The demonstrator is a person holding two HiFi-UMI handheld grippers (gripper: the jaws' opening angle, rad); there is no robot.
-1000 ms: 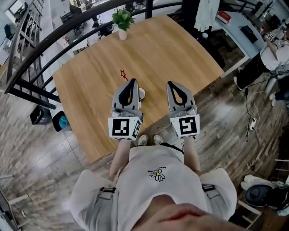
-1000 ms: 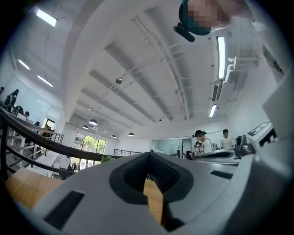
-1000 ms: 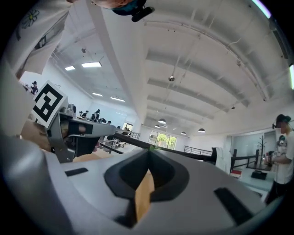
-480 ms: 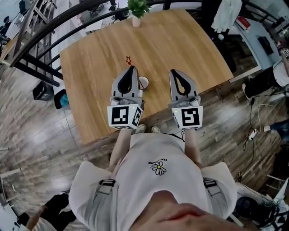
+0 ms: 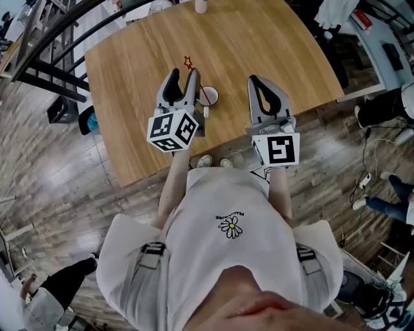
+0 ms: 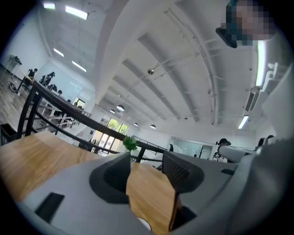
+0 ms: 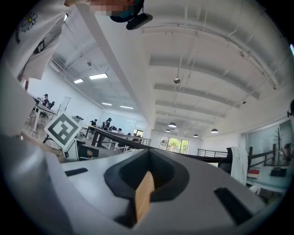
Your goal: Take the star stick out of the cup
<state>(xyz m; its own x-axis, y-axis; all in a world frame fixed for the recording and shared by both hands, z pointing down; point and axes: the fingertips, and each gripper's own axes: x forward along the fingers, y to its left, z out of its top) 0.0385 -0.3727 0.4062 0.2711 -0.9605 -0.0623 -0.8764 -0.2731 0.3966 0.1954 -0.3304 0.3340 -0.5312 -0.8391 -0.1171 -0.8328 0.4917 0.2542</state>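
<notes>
A small white cup [image 5: 208, 96] stands on the wooden table [image 5: 129, 77]. A red star [image 5: 188, 63] shows just beyond it; the stick is too thin to follow, so I cannot tell whether it stands in the cup. My left gripper [image 5: 183, 74] is just left of the cup, and its jaws are opening with only bare table between them. In the left gripper view [image 6: 144, 163] the cup's rim [image 6: 143, 224] peeks in at the bottom. My right gripper [image 5: 256, 80] hovers right of the cup, shut and empty [image 7: 149, 158].
A potted plant [image 5: 201, 5] [image 6: 130, 143] stands at the table's far edge. A black railing [image 5: 45, 39] runs along the left side. The table's near edge [image 5: 213, 145] lies just in front of the person's feet.
The left gripper's jaws have gone from shut to open and the gripper has rolled to one side. Both grippers have moved forward, the left one up beside the cup.
</notes>
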